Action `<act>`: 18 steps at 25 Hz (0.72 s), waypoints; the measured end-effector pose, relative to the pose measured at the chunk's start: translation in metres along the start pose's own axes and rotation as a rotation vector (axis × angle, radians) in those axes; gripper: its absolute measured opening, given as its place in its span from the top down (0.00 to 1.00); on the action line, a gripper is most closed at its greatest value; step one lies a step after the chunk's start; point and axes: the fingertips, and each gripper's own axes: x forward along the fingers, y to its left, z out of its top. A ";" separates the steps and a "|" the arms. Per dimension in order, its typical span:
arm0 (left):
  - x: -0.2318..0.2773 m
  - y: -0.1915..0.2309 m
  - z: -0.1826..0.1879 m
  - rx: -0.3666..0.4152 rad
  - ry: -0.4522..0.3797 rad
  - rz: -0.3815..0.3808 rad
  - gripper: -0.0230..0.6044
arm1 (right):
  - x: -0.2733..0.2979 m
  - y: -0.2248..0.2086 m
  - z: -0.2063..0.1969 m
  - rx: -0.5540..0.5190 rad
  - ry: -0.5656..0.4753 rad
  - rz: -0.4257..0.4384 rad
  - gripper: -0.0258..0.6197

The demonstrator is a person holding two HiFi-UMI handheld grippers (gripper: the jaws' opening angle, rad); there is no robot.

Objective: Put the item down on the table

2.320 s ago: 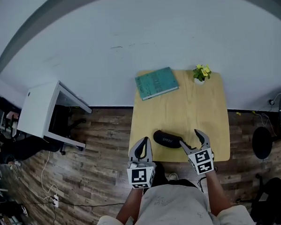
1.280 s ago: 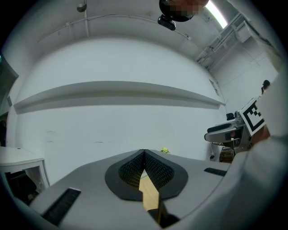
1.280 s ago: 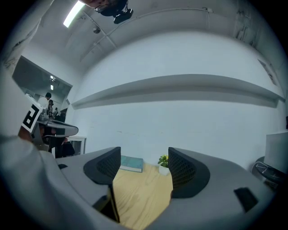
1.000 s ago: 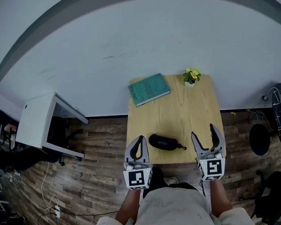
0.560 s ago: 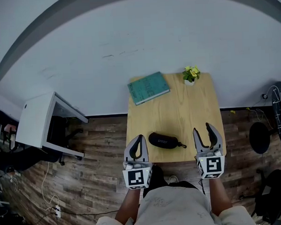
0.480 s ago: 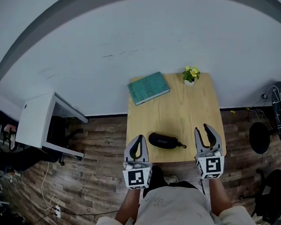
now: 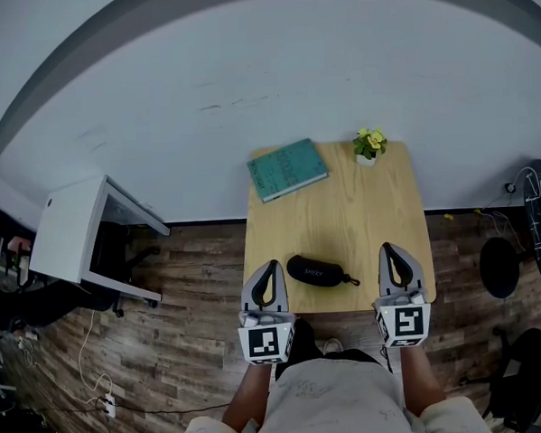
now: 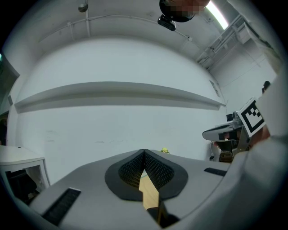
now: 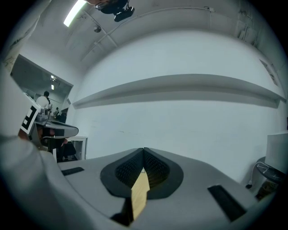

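the item, a black oblong case, lies flat on the wooden table, in the lower middle of the head view, close to the table's near edge. a short cord shows at its right end. nothing touches it, so we judge the putting down as done.

we think the case is light and rather stiff, a shell with a smooth, rounded surface that can slip. the case itself is probably not fragile, but what is inside may be. to take hold of it, we would close across its narrow width near the middle, not on the tapered ends or the cord.

the left gripper is just left of the case and the right gripper is to its right, a little further off. the left jaws are together with nothing between them. the right jaws have just been closing and now meet, also on nothing.

toward the top of the table are a teal book and a small potted plant.
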 end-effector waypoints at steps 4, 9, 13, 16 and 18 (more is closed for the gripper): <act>-0.001 0.000 0.000 -0.004 -0.002 0.005 0.95 | 0.000 0.000 0.000 -0.001 -0.001 0.003 0.94; -0.001 0.000 -0.001 -0.005 0.008 0.008 0.95 | 0.003 -0.001 0.000 -0.001 -0.002 0.008 0.94; -0.001 0.000 0.000 -0.005 0.010 0.012 0.95 | 0.003 -0.001 0.001 -0.002 0.002 0.012 0.94; 0.001 -0.002 0.002 -0.001 0.009 0.008 0.95 | 0.002 -0.003 0.002 -0.006 0.001 0.016 0.94; 0.002 -0.001 0.004 0.001 0.009 0.007 0.95 | 0.003 -0.004 0.002 -0.005 0.003 0.016 0.94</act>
